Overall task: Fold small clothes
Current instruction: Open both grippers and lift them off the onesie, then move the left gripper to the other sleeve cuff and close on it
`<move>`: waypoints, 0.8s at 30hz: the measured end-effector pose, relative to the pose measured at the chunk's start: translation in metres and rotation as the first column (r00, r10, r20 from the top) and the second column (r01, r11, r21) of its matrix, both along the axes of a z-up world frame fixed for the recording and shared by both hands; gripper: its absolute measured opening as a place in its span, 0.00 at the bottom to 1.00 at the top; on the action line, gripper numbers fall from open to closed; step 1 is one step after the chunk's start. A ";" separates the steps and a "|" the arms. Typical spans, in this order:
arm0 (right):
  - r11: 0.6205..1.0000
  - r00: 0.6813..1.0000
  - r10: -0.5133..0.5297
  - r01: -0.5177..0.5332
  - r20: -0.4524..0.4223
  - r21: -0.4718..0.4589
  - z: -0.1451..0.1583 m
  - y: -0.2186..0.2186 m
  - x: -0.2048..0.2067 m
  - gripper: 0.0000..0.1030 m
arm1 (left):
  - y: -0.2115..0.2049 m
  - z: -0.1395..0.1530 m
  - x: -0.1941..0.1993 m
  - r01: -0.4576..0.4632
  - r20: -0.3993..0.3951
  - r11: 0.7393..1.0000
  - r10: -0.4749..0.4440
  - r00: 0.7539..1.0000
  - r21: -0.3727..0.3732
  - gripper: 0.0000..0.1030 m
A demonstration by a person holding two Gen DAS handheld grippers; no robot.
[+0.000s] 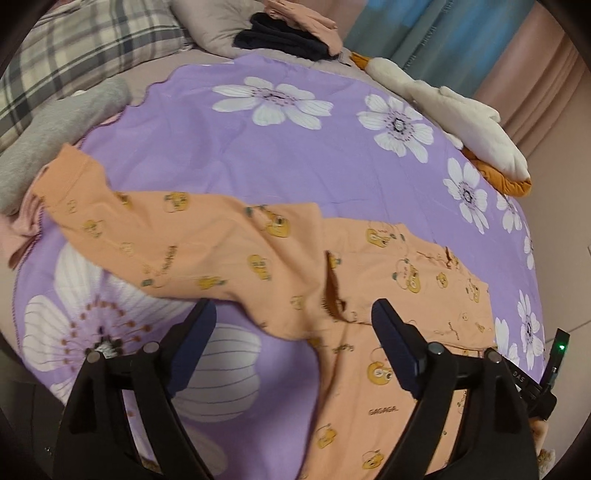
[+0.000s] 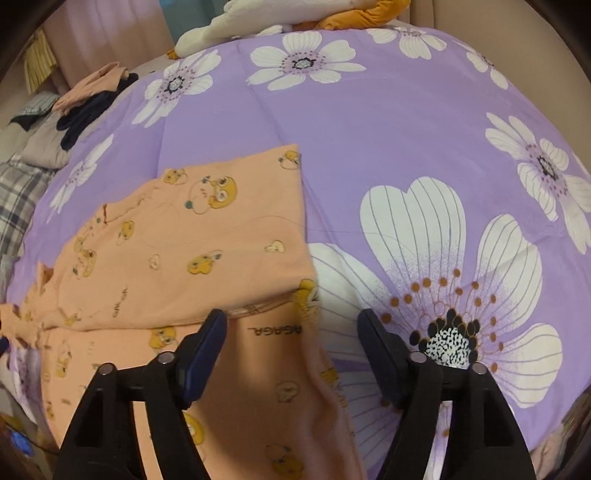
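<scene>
Garment: peach bear-print cotton top (image 1: pixel 280 258) lay on the purple flowered quilt (image 1: pixel 295 155), sleeve stretching far-left.
Left gripper (image 1: pixel 295 332): wide, empty, nearer the sleeve.
Right gripper (image 2: pixel 291 339): wide, empty, over the hem edge.

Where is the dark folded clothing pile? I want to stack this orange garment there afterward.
In the left wrist view, the dark pile sits at the bed's far edge, under peach clothes, left of the white plush toy.

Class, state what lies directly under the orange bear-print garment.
The purple flowered bedspread lies under the orange bear-print garment. Anything else beneath it is covered.
</scene>
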State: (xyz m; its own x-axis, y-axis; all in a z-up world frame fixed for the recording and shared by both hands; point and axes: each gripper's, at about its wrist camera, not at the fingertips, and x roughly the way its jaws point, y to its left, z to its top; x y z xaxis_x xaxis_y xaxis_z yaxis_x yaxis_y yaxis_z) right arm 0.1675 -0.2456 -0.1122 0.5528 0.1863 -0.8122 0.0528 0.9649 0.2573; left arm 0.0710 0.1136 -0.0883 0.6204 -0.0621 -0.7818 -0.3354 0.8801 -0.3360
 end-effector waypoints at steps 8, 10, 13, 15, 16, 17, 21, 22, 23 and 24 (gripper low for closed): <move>0.991 0.998 0.040 -0.034 0.046 -0.126 0.026 0.012 -0.010 0.71 | 0.021 -0.002 -0.009 -0.081 -0.021 0.997 0.081 0.997 -0.002 0.88; 0.990 0.997 0.050 -0.041 0.064 -0.135 0.032 0.013 -0.015 0.71 | 0.027 -0.003 -0.011 -0.096 -0.029 0.995 0.095 0.995 -0.009 0.88; 0.991 0.994 0.064 -0.052 0.089 -0.126 0.041 0.013 -0.019 0.71 | 0.035 -0.005 -0.014 -0.121 -0.035 0.992 0.121 0.992 -0.019 0.88; 0.991 0.992 0.068 -0.055 0.106 -0.122 0.048 0.015 -0.023 0.71 | 0.045 -0.007 -0.018 -0.150 -0.033 0.988 0.149 0.988 -0.032 0.89; 0.991 0.991 0.069 -0.055 0.114 -0.123 0.051 0.016 -0.025 0.71 | 0.052 -0.009 -0.020 -0.168 -0.033 0.985 0.167 0.985 -0.041 0.90; 0.991 0.990 0.071 -0.055 0.122 -0.126 0.053 0.017 -0.026 0.71 | 0.057 -0.010 -0.021 -0.182 -0.030 0.982 0.181 0.983 -0.047 0.90; 0.990 0.988 0.077 -0.059 0.137 -0.131 0.059 0.021 -0.027 0.72 | 0.086 -0.029 -0.031 -0.279 -0.064 0.956 0.274 0.960 -0.095 0.90; 0.989 0.988 0.076 -0.058 0.135 -0.134 0.059 0.022 -0.028 0.72 | 0.093 -0.034 -0.036 -0.301 -0.068 0.946 0.295 0.953 -0.120 0.89; 0.989 0.988 0.077 -0.058 0.134 -0.136 0.058 0.023 -0.029 0.72 | 0.100 -0.036 -0.039 -0.317 -0.066 0.938 0.311 0.948 -0.138 0.89; 0.988 0.988 0.080 -0.061 0.130 -0.139 0.058 0.024 -0.029 0.72 | 0.108 -0.037 -0.044 -0.334 -0.057 0.929 0.329 0.943 -0.157 0.88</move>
